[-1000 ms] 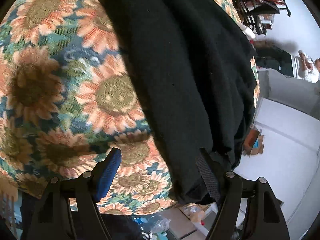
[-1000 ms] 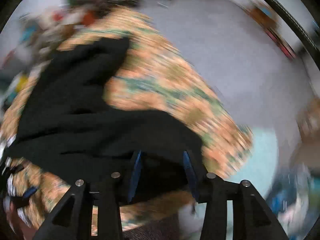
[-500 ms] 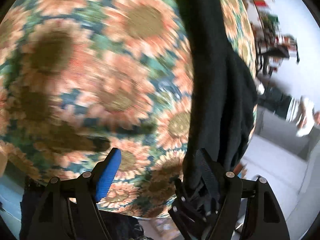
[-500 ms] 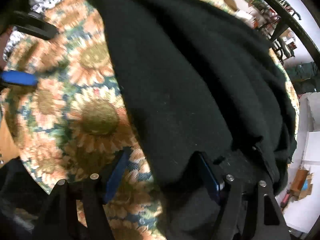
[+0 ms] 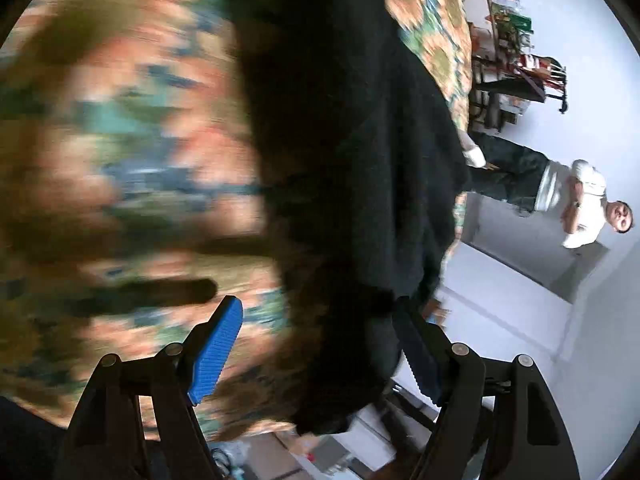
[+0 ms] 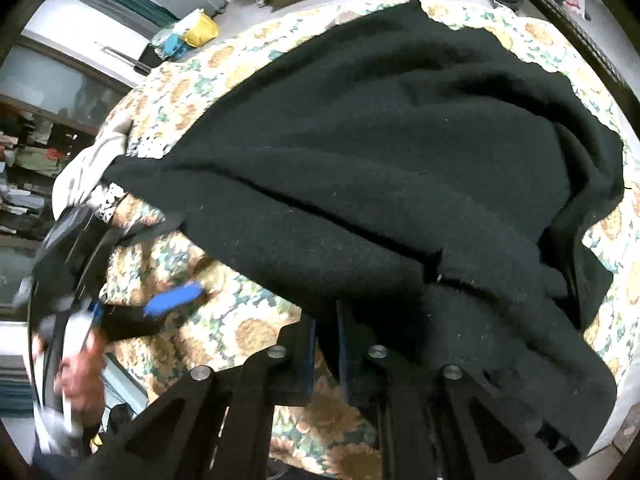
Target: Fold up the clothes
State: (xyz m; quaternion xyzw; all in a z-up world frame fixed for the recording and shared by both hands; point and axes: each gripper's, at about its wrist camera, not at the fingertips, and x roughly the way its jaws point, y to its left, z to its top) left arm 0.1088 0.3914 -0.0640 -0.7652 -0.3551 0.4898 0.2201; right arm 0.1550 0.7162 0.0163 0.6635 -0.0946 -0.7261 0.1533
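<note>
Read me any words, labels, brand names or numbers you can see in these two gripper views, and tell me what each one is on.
None can be read.
The black garment shows no label or print.
The sunflower tablecloth carries only a flower pattern.
Boxes and clutter on the shelves and floor may carry print, but all of it is too small or blurred to read.

Black garment [image 6: 400, 160]; sunflower-print cloth [image 6: 240, 320], orange, green, blue; blue pads [image 5: 218, 354].
</note>
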